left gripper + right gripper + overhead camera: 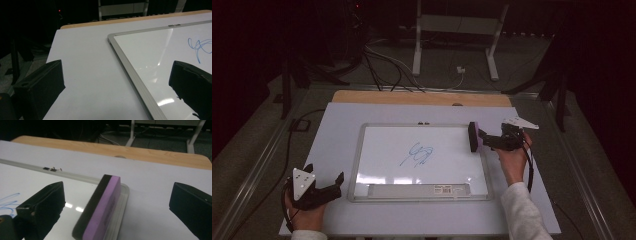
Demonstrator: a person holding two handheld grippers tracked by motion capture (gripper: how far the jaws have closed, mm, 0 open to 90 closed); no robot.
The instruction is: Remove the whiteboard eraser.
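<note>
While blue scribble [417,155] remains unwiped at whiteboard [377,150] centre, purple eraser [474,136] rests at 3 o'clock frame edge between right gripper's [482,140] spread jaws, ungrasped; left gripper [332,187] idle, jaws apart, 8 o'clock. Wiping not begun.

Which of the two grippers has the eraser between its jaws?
The right gripper: the purple-and-black eraser stands between its open jaws at the whiteboard's right edge. The left gripper is empty.

I'm working in a dim lab: loose cables [382,65] trail over grey carpet behind my table [332,145], beside white stand legs [492,50].
</note>
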